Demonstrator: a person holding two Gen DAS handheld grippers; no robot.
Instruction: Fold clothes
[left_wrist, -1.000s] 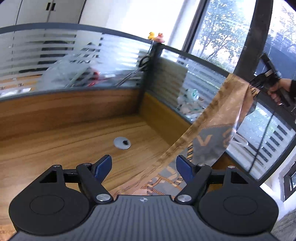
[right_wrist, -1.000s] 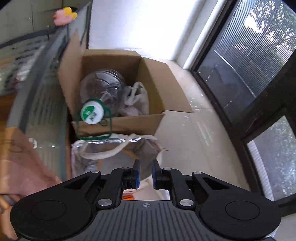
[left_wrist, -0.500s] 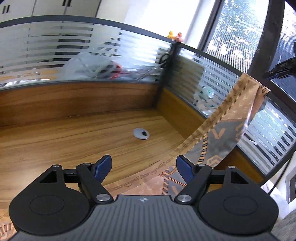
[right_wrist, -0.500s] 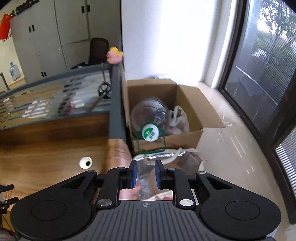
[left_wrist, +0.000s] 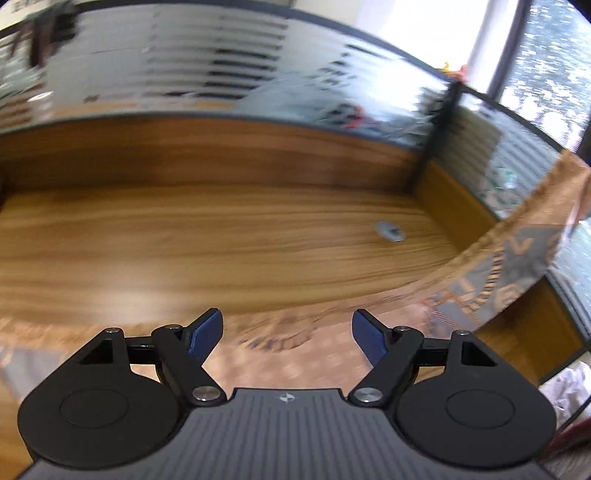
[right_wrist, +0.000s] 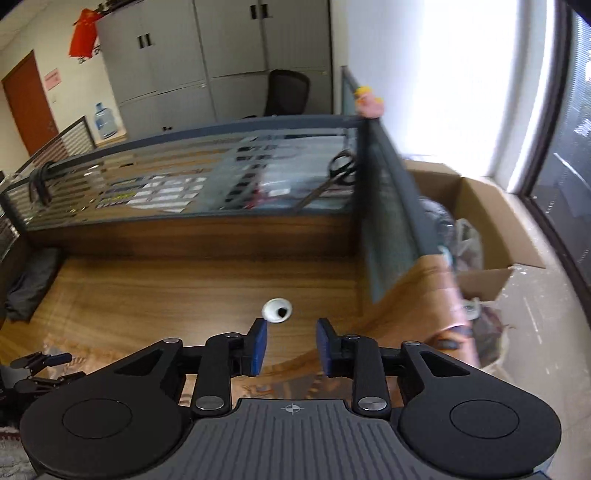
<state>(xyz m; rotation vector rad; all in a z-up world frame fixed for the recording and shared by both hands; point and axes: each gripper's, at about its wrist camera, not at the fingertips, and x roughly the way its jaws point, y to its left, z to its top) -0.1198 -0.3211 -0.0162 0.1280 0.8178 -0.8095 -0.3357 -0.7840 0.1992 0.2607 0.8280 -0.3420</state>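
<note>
Since a second ago both cameras have swung leftward across the room, and the right gripper (right_wrist: 289, 343), then nearly closed, has let its corner of the patterned cloth (left_wrist: 509, 266) go. From the left wrist, the left gripper (left_wrist: 287, 334) has its blue fingers (left_wrist: 207, 332) wide apart with nothing between them, above the blurred cloth, which trails over the wooden counter (left_wrist: 221, 243) and rises in a band up to the glass partition (left_wrist: 517, 166) at right. A grey cable grommet (left_wrist: 388, 231) sits in the counter. From the right wrist, the fingers are opening, empty, over the counter; the cloth drapes up the partition just right of them, a cardboard box (right_wrist: 491, 221) beyond.
</note>
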